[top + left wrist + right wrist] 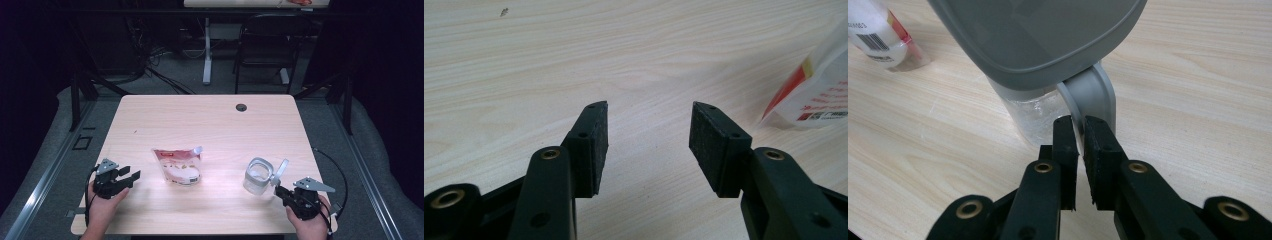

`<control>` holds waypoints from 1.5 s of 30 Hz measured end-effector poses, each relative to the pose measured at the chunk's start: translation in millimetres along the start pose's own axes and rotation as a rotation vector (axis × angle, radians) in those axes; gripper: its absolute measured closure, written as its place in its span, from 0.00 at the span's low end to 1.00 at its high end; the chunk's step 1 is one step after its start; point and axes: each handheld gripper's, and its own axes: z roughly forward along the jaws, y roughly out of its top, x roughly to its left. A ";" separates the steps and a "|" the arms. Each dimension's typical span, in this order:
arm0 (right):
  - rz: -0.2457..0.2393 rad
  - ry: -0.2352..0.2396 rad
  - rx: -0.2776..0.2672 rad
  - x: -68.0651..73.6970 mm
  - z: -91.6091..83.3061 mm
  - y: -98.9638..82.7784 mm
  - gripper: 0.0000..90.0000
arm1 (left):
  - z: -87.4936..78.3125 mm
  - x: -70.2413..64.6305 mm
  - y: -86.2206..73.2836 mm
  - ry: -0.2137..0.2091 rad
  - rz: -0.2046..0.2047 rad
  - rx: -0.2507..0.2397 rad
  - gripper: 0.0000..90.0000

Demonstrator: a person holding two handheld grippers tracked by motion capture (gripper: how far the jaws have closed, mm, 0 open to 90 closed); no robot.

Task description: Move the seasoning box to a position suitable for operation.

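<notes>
A clear container point(256, 179) stands on the table at the right, its grey lid point(280, 171) flipped up on a hinge. In the right gripper view the lid point(1038, 35) looms overhead and my right gripper point(1079, 125) is shut on the grey hinge strap point(1095, 95) beside the clear body point(1033, 115). From above, the right gripper point(276, 189) sits just right of the container. A white and red pouch point(178, 166) lies mid-table. My left gripper point(131, 173) rests left of it, open; nothing is between its pads point(649, 130), and the pouch point(819, 95) lies off to the right.
The light wooden table point(200, 115) has a round cable hole point(241, 107) near its far edge. A black chair point(265, 45) and a desk leg point(207, 50) stand on the floor beyond. The pouch's barcoded end point(878, 35) shows at the upper left of the right gripper view.
</notes>
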 end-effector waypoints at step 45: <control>0.052 -0.050 -0.044 -39.2 34.3 31.2 0.89 | 1.9 -0.7 -0.3 0.004 0.001 -0.006 0.56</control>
